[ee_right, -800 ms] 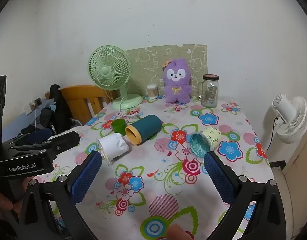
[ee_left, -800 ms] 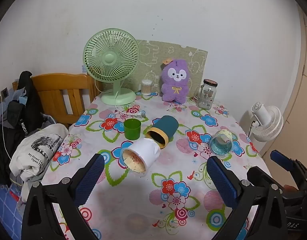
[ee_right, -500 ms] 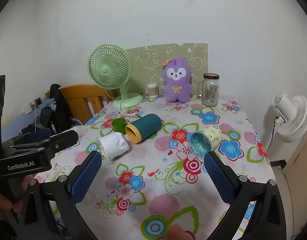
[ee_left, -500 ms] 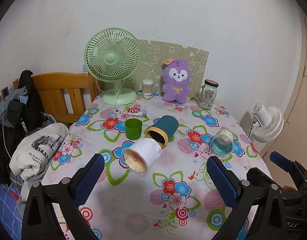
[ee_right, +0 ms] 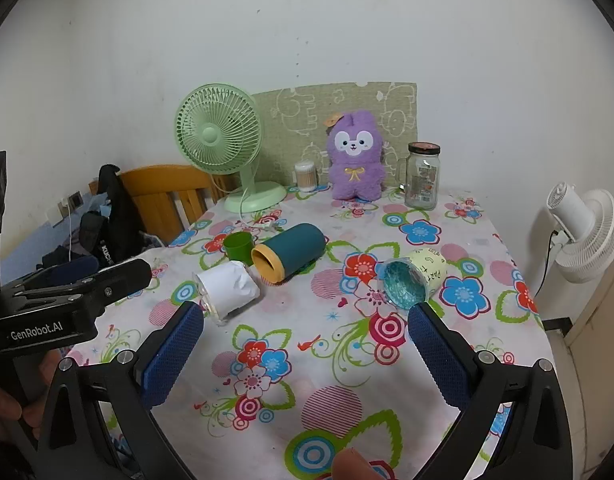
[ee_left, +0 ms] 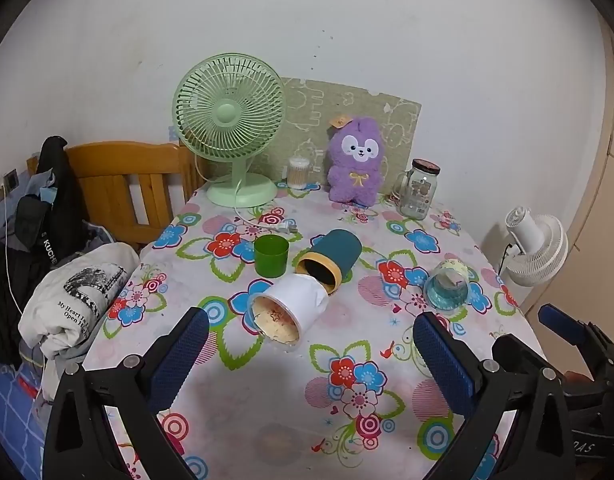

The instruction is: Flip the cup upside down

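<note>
Item: left tongs, jaws spread wide, gripping nothing, hovering over the near counter. Against 0.8 s ago, the view is nearly unchanged, only a slight drift; no approach has begun.

Item: right tongs, likewise spread and empty, unchanged.

Item: white cup, on its side, mouth toward 7 o'clock, just ahead of the left tongs, touching the teal cup at its 1 o'clock. Green cup upright at 11 o'clock. Blue-lined cup on its side, ahead of the right tongs.

Judgement: flip not yet started; which cup is meant cannot be told.
</note>
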A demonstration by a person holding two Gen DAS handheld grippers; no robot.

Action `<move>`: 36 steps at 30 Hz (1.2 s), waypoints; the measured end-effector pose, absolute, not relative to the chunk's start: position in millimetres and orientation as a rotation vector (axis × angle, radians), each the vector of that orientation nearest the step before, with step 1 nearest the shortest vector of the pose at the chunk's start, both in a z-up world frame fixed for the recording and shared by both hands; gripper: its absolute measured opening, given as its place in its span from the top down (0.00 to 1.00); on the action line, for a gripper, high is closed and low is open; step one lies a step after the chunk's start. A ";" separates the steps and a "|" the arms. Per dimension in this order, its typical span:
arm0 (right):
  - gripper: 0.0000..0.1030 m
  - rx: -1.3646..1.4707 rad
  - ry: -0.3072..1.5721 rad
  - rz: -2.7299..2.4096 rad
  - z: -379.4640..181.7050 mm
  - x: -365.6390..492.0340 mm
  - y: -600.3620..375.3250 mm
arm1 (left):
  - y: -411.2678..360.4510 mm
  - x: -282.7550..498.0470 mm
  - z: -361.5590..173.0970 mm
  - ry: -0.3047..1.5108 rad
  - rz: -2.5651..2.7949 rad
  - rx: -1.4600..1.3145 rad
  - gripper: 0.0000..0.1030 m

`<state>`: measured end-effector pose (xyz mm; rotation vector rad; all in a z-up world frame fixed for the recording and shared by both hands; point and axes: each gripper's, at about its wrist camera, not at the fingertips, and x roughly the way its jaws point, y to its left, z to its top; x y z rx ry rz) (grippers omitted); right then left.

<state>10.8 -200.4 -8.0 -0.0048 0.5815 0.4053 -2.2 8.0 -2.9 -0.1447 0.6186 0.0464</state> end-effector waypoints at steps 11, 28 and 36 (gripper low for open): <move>0.00 -0.005 0.591 0.400 -8.7 12.5 -200.4 | 10.0 -1.2 -3.5 0.620 0.045 -0.150 0.00; 0.00 0.001 0.619 0.382 -11.5 13.8 -202.9 | 5.0 -3.1 -6.7 0.626 0.048 -0.150 0.00; 0.00 0.005 0.635 0.391 -14.0 15.3 -199.9 | 3.7 -2.0 -7.3 0.631 0.047 -0.154 0.00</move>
